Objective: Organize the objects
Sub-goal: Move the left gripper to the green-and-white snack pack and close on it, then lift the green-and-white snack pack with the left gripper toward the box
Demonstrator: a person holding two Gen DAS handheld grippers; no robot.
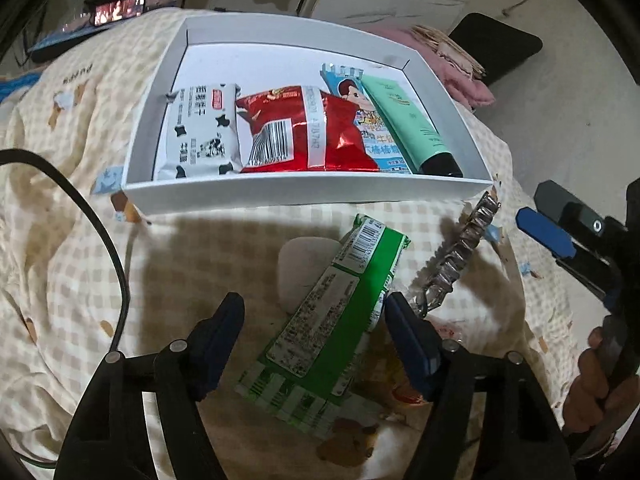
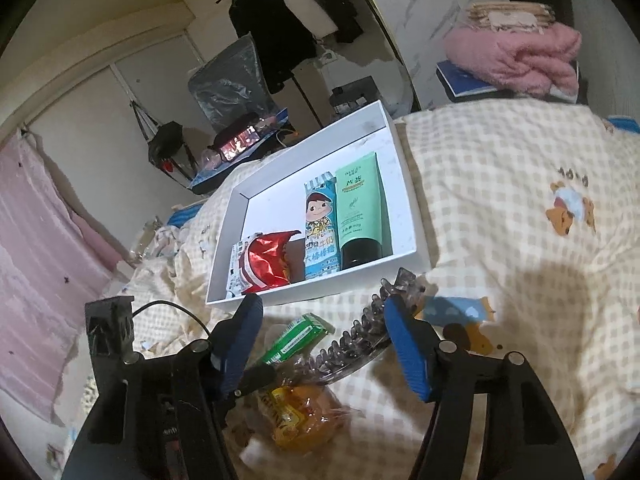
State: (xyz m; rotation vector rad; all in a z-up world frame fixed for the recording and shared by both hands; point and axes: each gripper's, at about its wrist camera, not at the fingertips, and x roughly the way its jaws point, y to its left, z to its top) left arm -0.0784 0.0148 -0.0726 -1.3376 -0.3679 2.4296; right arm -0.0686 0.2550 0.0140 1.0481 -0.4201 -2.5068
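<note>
Left wrist: four items sit in box (image 1: 304,196) ahead; green packet (image 1: 328,316) between spread left gripper (image 1: 316,320) jaws, unpinched. Right gripper (image 2: 324,332) spread too, hair clip (image 2: 360,336) between its jaws.

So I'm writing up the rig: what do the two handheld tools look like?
Both match: the left tool and right tool have black angular frames, silver round pivot bolts and blue ribbed finger pads. A black cable loops beside the left one.
</note>
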